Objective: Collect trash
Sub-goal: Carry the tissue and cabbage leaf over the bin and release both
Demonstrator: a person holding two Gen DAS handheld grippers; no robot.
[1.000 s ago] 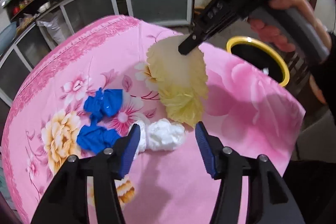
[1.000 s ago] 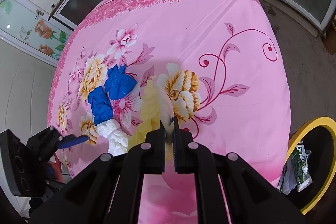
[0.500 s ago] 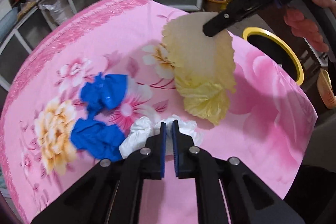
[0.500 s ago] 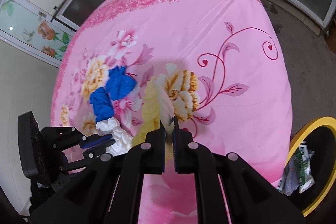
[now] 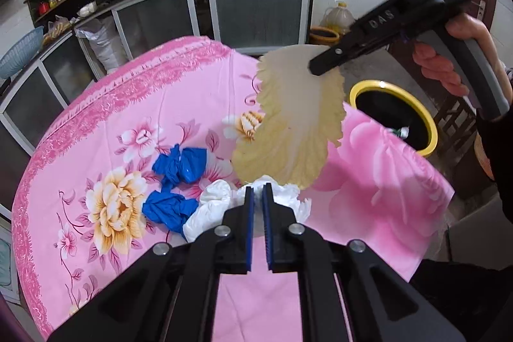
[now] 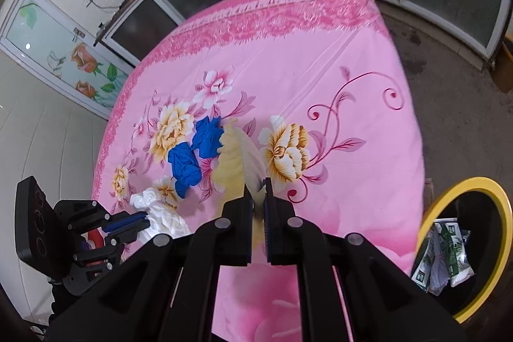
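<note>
The left gripper has its jaws pressed together on a fold of the white crumpled tissue, which bunches around the tips. The pinch takes only the near edge, and most of the wad trails to the left over the pink floral cloth. Whether the tissue is clear of the cloth cannot be told.

The right gripper pinches the pale stem end of a yellow cabbage leaf. In the left wrist view the leaf hangs broadside from the jaws, clear of the table, its frilled edge dangling just above the tissue. Holding it by the firm stem looks sensible, since the soft blade would likely tear.

Two blue crumpled gloves lie on the cloth just beside the tissue, untouched and still to be collected.

The yellow-rimmed bin stands on the floor off the table's edge on the right-hand side, with packets already inside. In my judgement both loads are headed for it, the leaf being nearer.
</note>
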